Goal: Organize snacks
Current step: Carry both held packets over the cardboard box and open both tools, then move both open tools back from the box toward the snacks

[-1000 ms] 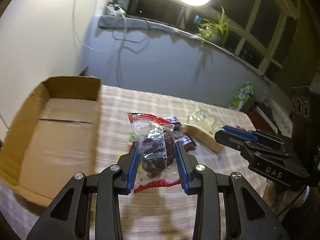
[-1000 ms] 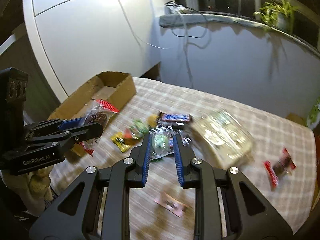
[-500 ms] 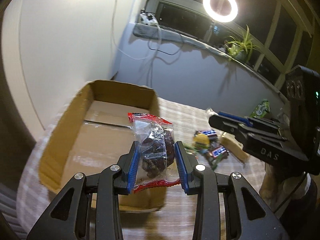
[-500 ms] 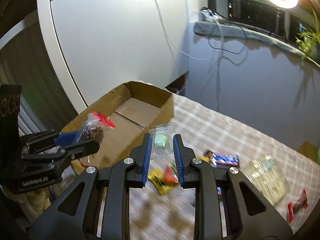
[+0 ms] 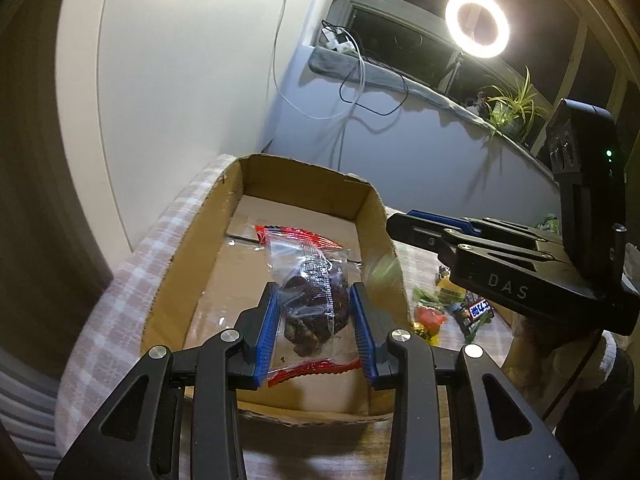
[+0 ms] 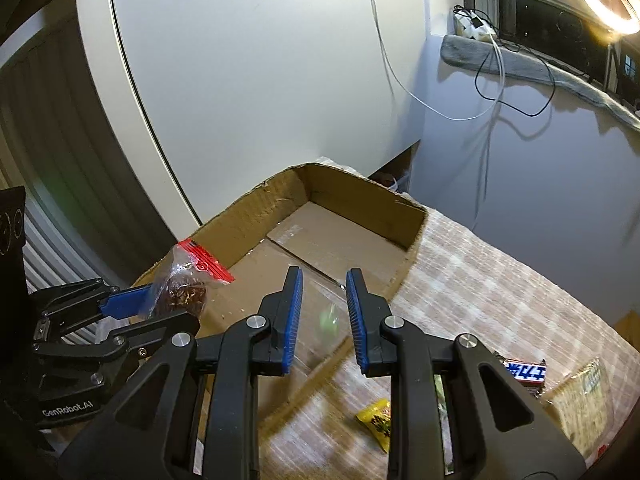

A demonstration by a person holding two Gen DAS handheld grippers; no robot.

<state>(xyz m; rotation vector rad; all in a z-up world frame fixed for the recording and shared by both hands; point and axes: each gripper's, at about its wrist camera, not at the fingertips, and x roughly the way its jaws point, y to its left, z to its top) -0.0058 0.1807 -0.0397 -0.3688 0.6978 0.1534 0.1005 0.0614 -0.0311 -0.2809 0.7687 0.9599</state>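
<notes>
Cardboard box (image 5: 188,248) sits open at one end of the checked counter (image 6: 500,280); left gripper (image 5: 316,320) is clenched on a clear red-edged packet of dark snacks (image 5: 312,304), held above the box floor near its front wall; right gripper (image 6: 324,312) hangs over the box's right wall, its jaws closed on a small clear packet with a green piece (image 6: 329,320), blurred; a yellow packet (image 6: 376,420) and a blue bar (image 6: 524,372) lie on the counter right of the box.
</notes>
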